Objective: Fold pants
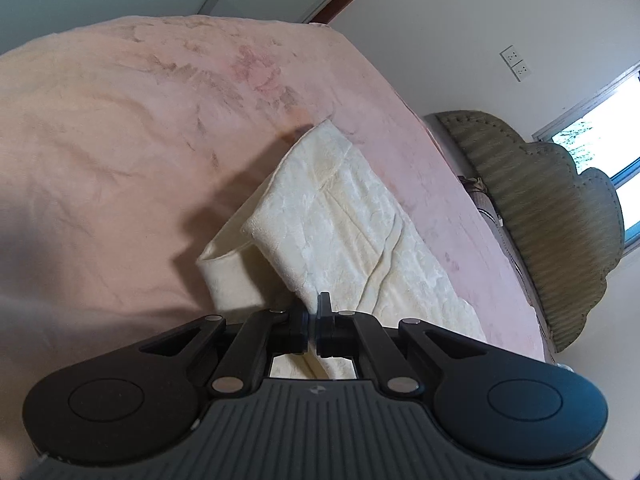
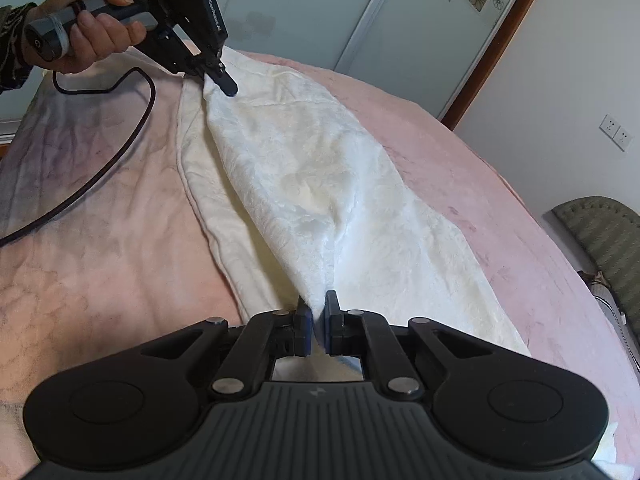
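**Inspector:** Containers first. Anything holding anything?

**Assistant:** None visible in either view. The only bearing surface is the bed [image 2: 100, 208], covered by a pink blanket [image 1: 120, 152]. The cream pants [image 2: 320, 184] lie on it, stretched lengthwise, with part of the cloth raised off the blanket in a ridge between the two tools.

**Inspector:** State of the tools?

**Assistant:** The right hand-held gripper [image 2: 318, 320] is closed on a pinch of the pants fabric; cloth runs up between its blue pads. The left hand-held gripper [image 2: 228, 84], seen from the right wrist, is clamped on the far end of the same garment, held by the person's left hand [image 2: 96, 28]. In its own view the left tool [image 1: 313, 320] has its jaws together, with cloth pinched at the tips and a folded-over flap of cloth hanging just beyond.

**Inspector:** Surroundings and obstructions?

**Assistant:** A black cable [image 2: 120, 152] loops from the left tool across the blanket, beside the pants and apart from them. An olive padded headboard [image 1: 552, 216] stands at the bed's edge. Wall sockets [image 1: 516, 62] and a window [image 1: 608, 140] sit on the wall beyond, with a sliding wardrobe door [image 2: 420, 20], flower decals on it, behind the bed. Nothing lies on the pants themselves.
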Demonstrator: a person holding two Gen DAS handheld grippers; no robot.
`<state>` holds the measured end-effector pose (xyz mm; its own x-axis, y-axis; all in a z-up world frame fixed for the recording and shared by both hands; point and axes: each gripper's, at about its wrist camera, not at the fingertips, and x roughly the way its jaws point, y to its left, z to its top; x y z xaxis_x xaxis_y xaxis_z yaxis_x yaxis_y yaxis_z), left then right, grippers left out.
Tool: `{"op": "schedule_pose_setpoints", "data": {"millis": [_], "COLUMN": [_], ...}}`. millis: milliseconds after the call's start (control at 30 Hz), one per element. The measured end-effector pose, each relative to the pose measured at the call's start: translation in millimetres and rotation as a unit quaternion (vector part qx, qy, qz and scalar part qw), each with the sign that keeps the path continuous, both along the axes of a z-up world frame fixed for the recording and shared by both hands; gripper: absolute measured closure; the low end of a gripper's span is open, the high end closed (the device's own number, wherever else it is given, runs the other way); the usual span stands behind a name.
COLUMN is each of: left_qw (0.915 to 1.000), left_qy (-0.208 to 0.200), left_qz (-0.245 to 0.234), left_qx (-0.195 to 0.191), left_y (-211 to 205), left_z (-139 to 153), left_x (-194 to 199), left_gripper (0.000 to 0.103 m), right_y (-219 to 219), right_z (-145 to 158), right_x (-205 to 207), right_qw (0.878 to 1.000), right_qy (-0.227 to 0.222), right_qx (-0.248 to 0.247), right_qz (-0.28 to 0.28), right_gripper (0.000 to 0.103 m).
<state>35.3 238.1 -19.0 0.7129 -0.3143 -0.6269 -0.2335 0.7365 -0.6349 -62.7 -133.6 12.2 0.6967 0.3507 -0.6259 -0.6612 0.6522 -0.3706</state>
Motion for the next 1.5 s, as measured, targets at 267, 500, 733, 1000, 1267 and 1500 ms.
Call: {"op": "schedule_pose_setpoints", "data": {"millis": [267, 500, 733, 1000, 1267, 1500], "left_qw": [0.9984, 0.9978, 0.9943, 0.9634, 0.9507, 0.9237], "left_qy": [0.003, 0.005, 0.02, -0.089, -0.147, -0.099], "left_qz": [0.015, 0.019, 0.024, 0.056, -0.163, -0.31], "left_qx": [0.055, 0.064, 0.102, 0.246, 0.219, 0.202], "left_y": [-16.8, -19.5, -25.6, -77.8, -211.9, -310.8], "left_z": [6.5, 9.8, 21.1, 84.5, 70.6, 16.3], "left_x": [-3.0, -8.2, -9.1, -33.2, 14.9, 42.7], "left_gripper": [0.098, 0.097, 0.08, 0.068, 0.039, 0.039], "right_y": [-0.3, 0.5, -5.4, -93.4, -280.1, -299.9], "right_z": [-4.3, 6.7, 6.7, 51.8, 44.1, 28.8], "right_x": [-5.7, -13.3, -16.0, -34.7, -51.0, -72.3], "right_qw": [0.999, 0.999, 0.997, 0.979, 0.839, 0.803], "right_qy": [0.009, 0.005, -0.017, 0.024, -0.015, -0.028], "right_qx": [0.029, 0.035, 0.062, 0.185, 0.234, 0.172], "right_qz": [-0.009, -0.01, -0.034, -0.08, -0.492, -0.57], "right_gripper": [0.097, 0.096, 0.092, 0.089, 0.073, 0.07]}}
